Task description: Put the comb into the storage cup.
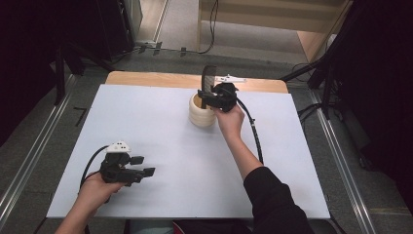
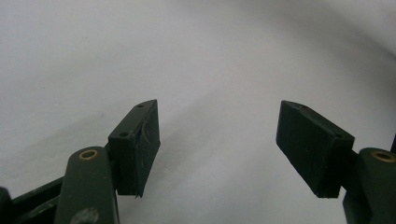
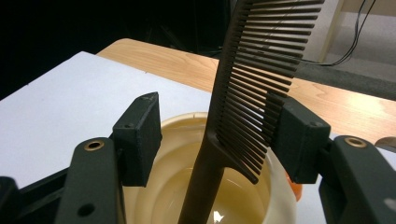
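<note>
Up near the top centre of the high view, the right gripper point(image 1: 207, 97) hovers over a cream cup point(image 1: 202, 114) on the bench point(image 1: 195, 161). A black comb point(image 1: 208, 80) stands handle-down in the cup, teeth uppermost. In the right gripper view the jaws stand apart either side of the comb point(image 3: 247, 93); one pad looks to touch the teeth. The left gripper point(image 1: 143, 165), lower left, rests with jaws apart and empty.

High view looking down over the white table point(image 1: 160, 141), gripper views close along jaws, right sharing the cup point(image 3: 187, 186).
</note>
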